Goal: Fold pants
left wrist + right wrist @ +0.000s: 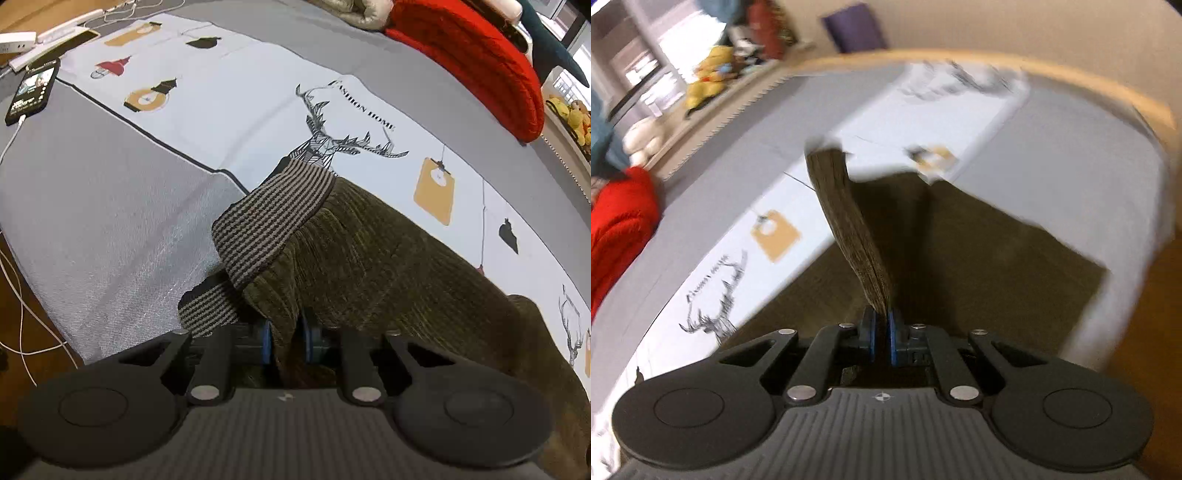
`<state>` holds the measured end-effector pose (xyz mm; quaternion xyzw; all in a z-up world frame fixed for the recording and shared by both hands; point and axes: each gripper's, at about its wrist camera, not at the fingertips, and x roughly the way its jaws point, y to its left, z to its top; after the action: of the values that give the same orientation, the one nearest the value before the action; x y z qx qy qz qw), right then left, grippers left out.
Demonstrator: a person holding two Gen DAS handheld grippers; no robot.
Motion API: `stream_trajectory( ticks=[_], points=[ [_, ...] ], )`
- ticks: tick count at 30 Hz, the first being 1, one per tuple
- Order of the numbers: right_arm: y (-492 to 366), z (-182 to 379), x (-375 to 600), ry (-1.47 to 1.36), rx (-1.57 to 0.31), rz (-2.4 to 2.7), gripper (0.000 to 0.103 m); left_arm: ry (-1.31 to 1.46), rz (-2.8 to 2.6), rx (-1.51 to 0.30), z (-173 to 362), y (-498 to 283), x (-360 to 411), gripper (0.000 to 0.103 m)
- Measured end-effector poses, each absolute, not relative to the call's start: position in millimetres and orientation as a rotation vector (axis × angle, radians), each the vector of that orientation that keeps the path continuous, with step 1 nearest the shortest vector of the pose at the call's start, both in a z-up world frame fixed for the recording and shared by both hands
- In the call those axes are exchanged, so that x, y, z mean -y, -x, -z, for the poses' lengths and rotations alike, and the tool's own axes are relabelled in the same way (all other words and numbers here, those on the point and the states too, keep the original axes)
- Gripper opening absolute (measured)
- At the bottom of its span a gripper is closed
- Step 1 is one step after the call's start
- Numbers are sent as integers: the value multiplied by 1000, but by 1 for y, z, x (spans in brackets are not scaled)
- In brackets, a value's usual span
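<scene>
Pants [369, 258] are pinched by both tongs, left [288, 339] near the striped waistband [273, 218], right [882, 332] at a lifted edge, so cloth can be folded over the bed [110, 221].

The left wrist view is sharp and evenly lit by soft indoor light, with only faint shadow under the raised pants [369, 251]. Daylight glows at a window [569, 81] on the far right. Fisheye distortion bows the bed [110, 221] strongly toward the edges. The right wrist view is heavily motion-blurred; only the hand-held gripper [881, 332] stays crisp, and a window [665, 55] is washed out.
</scene>
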<state>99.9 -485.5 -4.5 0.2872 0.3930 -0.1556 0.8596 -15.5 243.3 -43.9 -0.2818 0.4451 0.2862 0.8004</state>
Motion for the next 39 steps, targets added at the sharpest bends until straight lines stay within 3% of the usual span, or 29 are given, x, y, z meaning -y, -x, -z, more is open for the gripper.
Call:
stream_trajectory(
  ticks=[4, 7, 8, 10, 11, 19, 21, 23, 24, 27, 32, 37, 39],
  points=[
    [-76, 44, 507, -734, -1028, 351, 7, 625, -612, -954, 41, 20, -243, 17],
    [-73, 43, 519, -715, -1001, 369, 12, 696, -628, -954, 45, 24, -249, 25],
    [-73, 40, 523, -699, -975, 382, 17, 715, -632, -955, 46, 25, -251, 32],
    [-71, 39, 535, -736, -935, 423, 51, 735, -633, -954, 47, 26, -251, 34],
    [-70, 42, 543, -784, -924, 453, 55, 737, -631, -951, 47, 25, -251, 35],
    [-63, 68, 591, -1074, -846, 580, 57, 722, -652, -929, 45, 25, -251, 37],
    [-66, 71, 594, -1076, -846, 588, 56, 714, -660, -933, 46, 23, -251, 36],
    [-71, 70, 594, -1047, -847, 605, 44, 702, -662, -941, 47, 22, -251, 32],
    [-71, 67, 592, -1021, -850, 618, 32, 695, -659, -946, 48, 21, -250, 29],
    [-78, 63, 587, -921, -873, 635, 17, 672, -657, -945, 47, 20, -249, 21],
    [-89, 46, 570, -714, -892, 623, 14, 646, -613, -930, 42, 25, -249, 8],
    [-75, 14, 564, -707, -685, 627, 12, 585, -524, -809, 10, 47, -242, 5],
    [-75, 9, 557, -632, -681, 686, 12, 540, -511, -831, 7, 51, -239, 5]
  ],
)
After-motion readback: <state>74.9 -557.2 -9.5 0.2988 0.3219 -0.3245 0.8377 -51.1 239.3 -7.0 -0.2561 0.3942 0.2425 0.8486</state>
